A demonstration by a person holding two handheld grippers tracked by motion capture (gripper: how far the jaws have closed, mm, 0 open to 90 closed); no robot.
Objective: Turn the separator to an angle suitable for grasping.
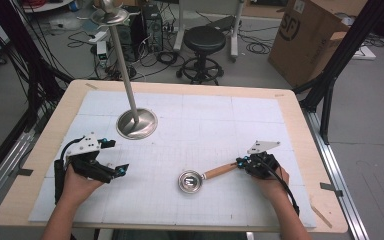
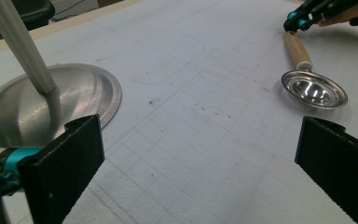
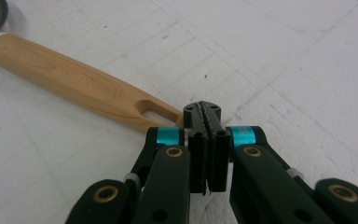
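Observation:
A small metal scoop point(image 1: 190, 181) with a wooden handle point(image 1: 220, 171) lies on the white gridded mat point(image 1: 205, 120), bowl up. My right gripper point(image 1: 240, 162) rests at the handle's slotted end. In the right gripper view its jaws are pressed together with nothing between them, and the handle point(image 3: 70, 81) lies beside them on the left, touching or nearly so. My left gripper point(image 1: 116, 156) hovers low at the mat's left with its jaws wide apart and holding nothing. The left gripper view point(image 2: 198, 140) has the scoop point(image 2: 313, 89) far off to the right.
A metal stand with a round domed base point(image 1: 136, 123) and a slanted pole stands on the mat behind the left gripper, also close by as the base point(image 2: 51, 107). Beyond the table are a black stool point(image 1: 205, 40), a cardboard box point(image 1: 310, 35) and floor cables.

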